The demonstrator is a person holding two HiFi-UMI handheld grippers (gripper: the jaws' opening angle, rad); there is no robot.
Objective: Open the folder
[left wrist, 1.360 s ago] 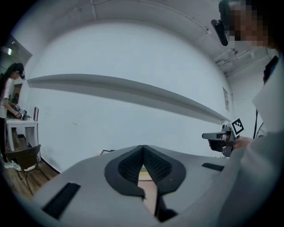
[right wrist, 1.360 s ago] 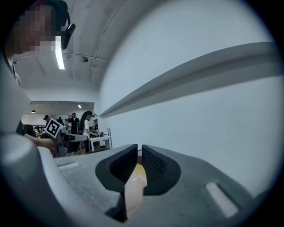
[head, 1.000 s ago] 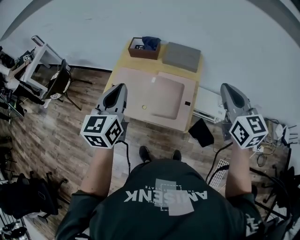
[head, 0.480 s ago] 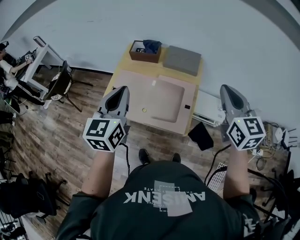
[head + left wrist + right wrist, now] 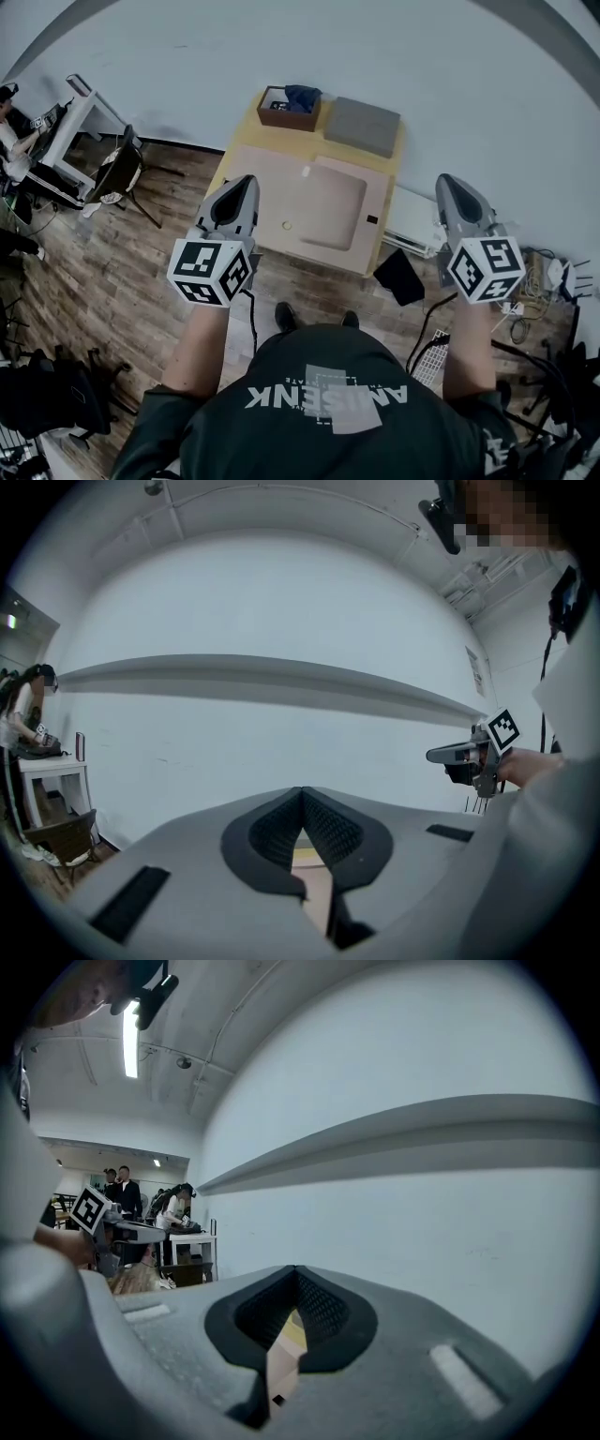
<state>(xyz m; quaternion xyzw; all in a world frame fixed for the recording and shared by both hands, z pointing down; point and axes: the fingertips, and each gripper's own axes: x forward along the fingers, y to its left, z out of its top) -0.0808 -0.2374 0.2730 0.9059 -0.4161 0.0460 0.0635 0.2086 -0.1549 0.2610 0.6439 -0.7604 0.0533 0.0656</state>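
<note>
In the head view a pale pink folder (image 5: 330, 204) lies closed on a pink mat (image 5: 253, 173) that covers a small yellow table (image 5: 242, 114) by the wall. My left gripper (image 5: 247, 179) is held over the table's left edge and my right gripper (image 5: 446, 181) hangs past its right edge; both are level, apart from the folder and well above it. In the left gripper view the jaws of the left gripper (image 5: 302, 790) meet with nothing between them. The right gripper (image 5: 296, 1270) is shut and empty too in its own view.
A brown box (image 5: 281, 103) with a blue cloth and a grey pad (image 5: 363, 125) sit at the table's back. On the floor are a white unit (image 5: 413, 221) and a black item (image 5: 398, 275) to the right. A chair (image 5: 120, 169) and a white desk (image 5: 73, 112) stand to the left.
</note>
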